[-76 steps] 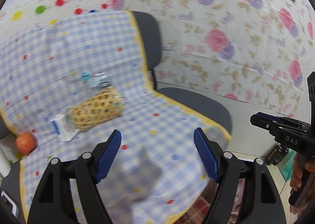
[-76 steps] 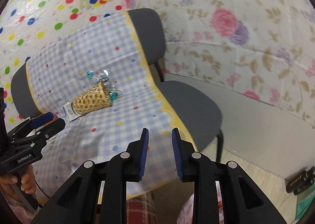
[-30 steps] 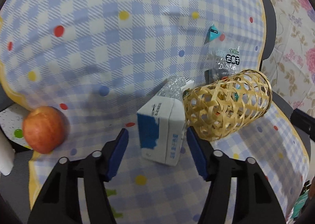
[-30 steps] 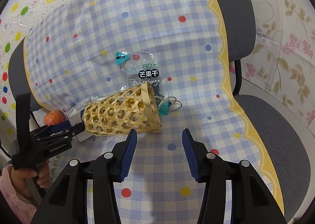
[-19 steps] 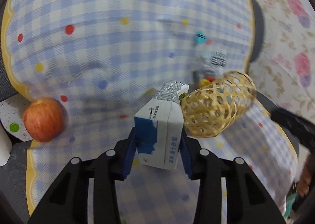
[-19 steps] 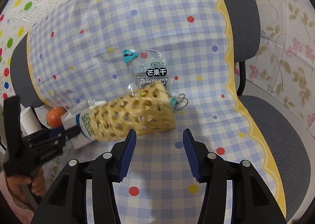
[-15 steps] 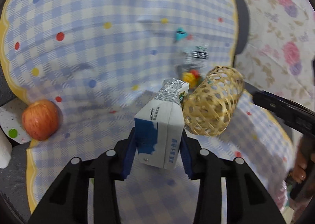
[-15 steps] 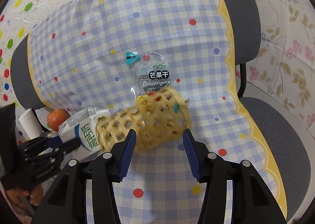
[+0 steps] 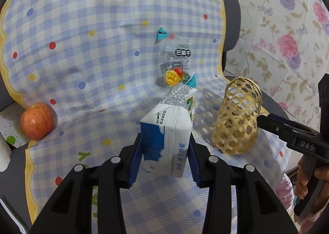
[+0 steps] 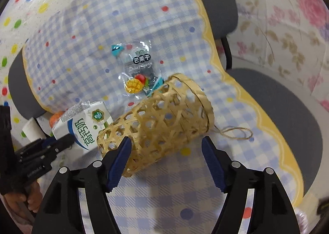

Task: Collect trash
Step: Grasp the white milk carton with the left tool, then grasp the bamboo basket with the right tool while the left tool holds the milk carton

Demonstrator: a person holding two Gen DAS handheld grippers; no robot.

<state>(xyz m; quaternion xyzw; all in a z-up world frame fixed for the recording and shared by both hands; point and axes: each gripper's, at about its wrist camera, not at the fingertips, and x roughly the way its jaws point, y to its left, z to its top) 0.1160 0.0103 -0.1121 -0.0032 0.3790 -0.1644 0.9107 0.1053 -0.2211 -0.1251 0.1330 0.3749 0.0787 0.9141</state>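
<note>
The left gripper [image 9: 165,160] pinches a blue-and-white milk carton [image 9: 167,133] between its pads, lifted above the checked cloth [image 9: 82,48]; the right gripper [image 10: 167,162] is opening, its fingers spread around the base of a woven basket [image 10: 160,125] lying tilted near the cloth's yellow edge; a mango wrapper [image 10: 138,73] lies mid-cloth; an apple [image 9: 37,120] sits at the cloth's left edge.
</note>
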